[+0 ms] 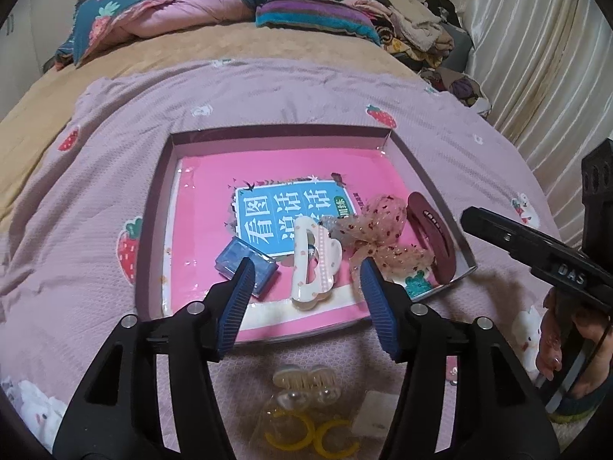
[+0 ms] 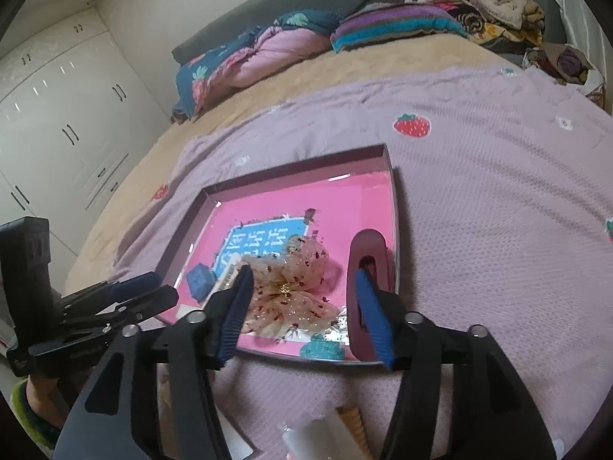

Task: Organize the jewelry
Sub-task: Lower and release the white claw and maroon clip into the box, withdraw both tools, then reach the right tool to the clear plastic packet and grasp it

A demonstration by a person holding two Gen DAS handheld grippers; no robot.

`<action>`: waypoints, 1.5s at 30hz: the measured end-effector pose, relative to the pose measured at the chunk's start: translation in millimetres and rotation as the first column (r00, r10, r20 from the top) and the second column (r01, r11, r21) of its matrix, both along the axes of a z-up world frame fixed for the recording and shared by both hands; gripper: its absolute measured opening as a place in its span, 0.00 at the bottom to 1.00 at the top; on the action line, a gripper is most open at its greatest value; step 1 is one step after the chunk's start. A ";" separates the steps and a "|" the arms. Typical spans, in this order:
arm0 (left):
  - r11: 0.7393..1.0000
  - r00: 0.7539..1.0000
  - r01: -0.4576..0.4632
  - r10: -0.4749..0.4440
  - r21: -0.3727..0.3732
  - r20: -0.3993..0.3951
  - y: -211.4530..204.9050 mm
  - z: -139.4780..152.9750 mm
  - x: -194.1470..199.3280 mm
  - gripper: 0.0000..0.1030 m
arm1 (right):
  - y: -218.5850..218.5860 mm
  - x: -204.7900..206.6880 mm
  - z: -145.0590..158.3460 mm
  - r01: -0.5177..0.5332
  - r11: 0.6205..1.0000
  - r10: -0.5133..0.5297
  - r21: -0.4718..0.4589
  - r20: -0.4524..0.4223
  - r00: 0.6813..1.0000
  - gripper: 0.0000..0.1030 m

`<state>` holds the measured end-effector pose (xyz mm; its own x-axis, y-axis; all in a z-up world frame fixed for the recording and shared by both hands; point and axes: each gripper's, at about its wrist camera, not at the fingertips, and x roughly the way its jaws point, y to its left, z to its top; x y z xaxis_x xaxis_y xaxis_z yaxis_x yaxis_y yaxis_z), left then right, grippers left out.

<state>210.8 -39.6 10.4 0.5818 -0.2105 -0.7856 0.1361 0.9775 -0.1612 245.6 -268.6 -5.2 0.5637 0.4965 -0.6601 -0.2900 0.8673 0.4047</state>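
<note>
A shallow box (image 1: pixel 155 207) with a pink book as its floor lies on the bed. In it are a small blue box (image 1: pixel 230 258), a white hair claw (image 1: pixel 314 264), a sheer dotted bow (image 1: pixel 377 230) and a maroon hair clip (image 1: pixel 431 237). My left gripper (image 1: pixel 306 274) is open and empty, above the box's near edge around the white claw. My right gripper (image 2: pixel 302 287) is open and empty over the bow (image 2: pixel 291 283), with the maroon clip (image 2: pixel 367 253) by its right finger. A beige claw clip (image 1: pixel 306 381) and yellow earrings (image 1: pixel 310 435) lie on the bedspread below my left gripper.
The box (image 2: pixel 394 207) sits on a lilac strawberry bedspread (image 1: pixel 268 92). Folded quilts (image 1: pixel 161 11) and a clothes pile (image 1: pixel 413 23) lie at the far end. A curtain (image 1: pixel 536 61) hangs on the right. White wardrobes (image 2: pixel 57 122) stand on the left.
</note>
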 end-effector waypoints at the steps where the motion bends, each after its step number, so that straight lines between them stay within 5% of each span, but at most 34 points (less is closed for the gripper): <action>1: 1.000 1.000 -0.001 0.001 -0.002 0.005 0.5 2.2 -1.6 0.51 | -0.6 -1.2 2.6 0.001 1.000 -0.001 0.001 0.007 1.000 0.62; 13: 1.000 0.997 -0.017 0.019 -0.024 0.074 5.7 33.6 -22.6 0.73 | -11.0 -29.5 39.7 0.040 0.999 -0.040 0.004 0.090 0.995 0.86; 21: 0.999 0.991 -0.041 0.045 -0.033 0.126 9.4 54.3 -38.2 0.90 | -13.1 -47.2 59.4 0.041 0.999 -0.041 0.001 0.140 0.989 0.92; 45: 0.995 0.978 -0.088 0.097 -0.056 0.186 30.1 67.9 -84.7 0.91 | -23.3 -97.7 86.3 0.048 0.998 -0.040 -0.035 0.217 0.975 0.92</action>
<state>126.1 -9.5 78.3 0.7366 -0.1830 -0.6511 0.0778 0.9792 -0.1872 147.9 -291.9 81.1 0.7158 0.4440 -0.5390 -0.3280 0.8952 0.3017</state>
